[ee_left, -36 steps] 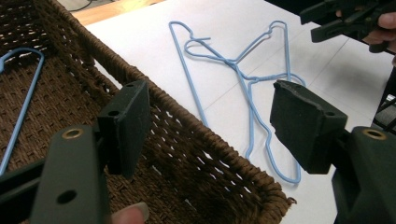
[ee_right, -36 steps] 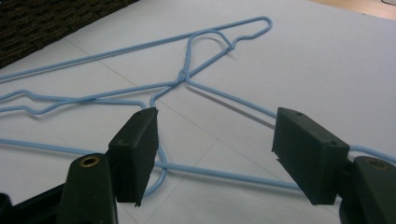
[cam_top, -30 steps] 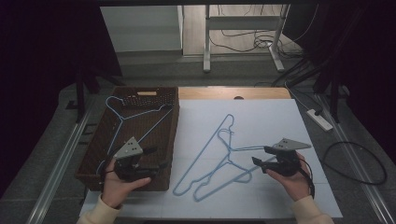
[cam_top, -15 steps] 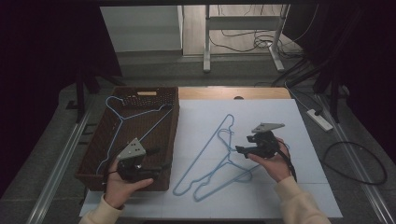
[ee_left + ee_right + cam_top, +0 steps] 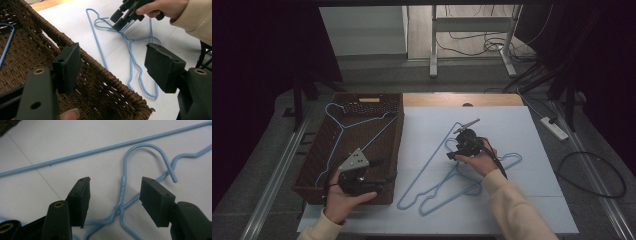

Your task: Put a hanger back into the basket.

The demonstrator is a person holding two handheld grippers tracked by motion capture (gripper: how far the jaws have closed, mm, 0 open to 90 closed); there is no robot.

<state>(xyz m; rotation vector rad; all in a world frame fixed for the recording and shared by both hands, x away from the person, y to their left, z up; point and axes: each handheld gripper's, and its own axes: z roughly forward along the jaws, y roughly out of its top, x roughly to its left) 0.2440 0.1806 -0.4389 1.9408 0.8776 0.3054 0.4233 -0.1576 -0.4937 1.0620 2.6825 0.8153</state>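
Dim room, white sheet on the bench, wicker basket at its left edge. Right tongs were wide apart, straddling the twisted neck of the hanger just below its hook, nothing gripped yet. A second earlier they sat well to the right of both hangers; they had since swung in over the sheet and tipped down onto that neck. Read: the approach was done, closing on the neck looked like the next step, then likely a lift toward the basket. Left tongs were also wide, empty, held over the basket's near right corner, same spot as before. Two hangers lay crossed on the sheet; the second hanger ran long toward the near edge under the first. A third hanger already lay inside the basket. Risk as I judged it: crossed wires could snag and drag the second hanger along on the lift.
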